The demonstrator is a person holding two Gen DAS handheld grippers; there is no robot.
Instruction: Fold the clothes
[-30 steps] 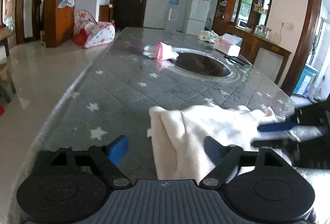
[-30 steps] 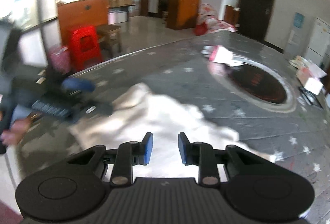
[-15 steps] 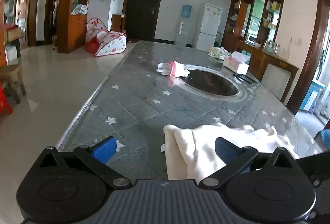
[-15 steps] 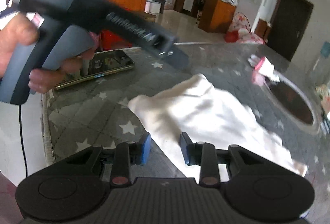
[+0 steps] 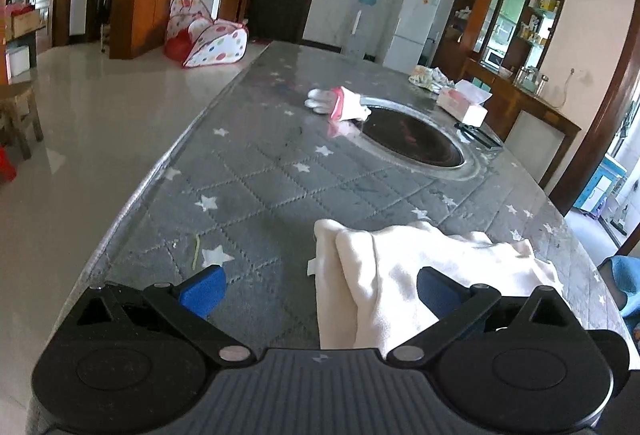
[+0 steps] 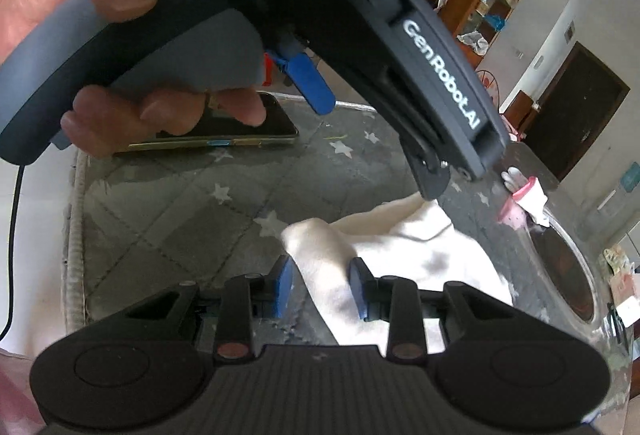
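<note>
- Cream garment (image 5: 404,275) lies crumpled on the grey star-patterned table (image 5: 256,179), low and right of centre in the left wrist view, its folded edge toward the middle of the frame.
- Left gripper (image 5: 316,289) has just spread its jaws to full width; the left pad sits over bare table, the right pad over the cloth, neither pressing it.
- Right gripper (image 6: 320,289) stands partly open, a fold of the garment between its pads, which do not pinch it.
- A hand (image 6: 72,35) at upper left of the right wrist view holds the left gripper's handle.
- A phone (image 6: 224,135) lies on the table beneath that hand.
- Pink-and-white gloves (image 5: 340,103) rest by the round dark inset (image 5: 412,143), upper centre.
</note>
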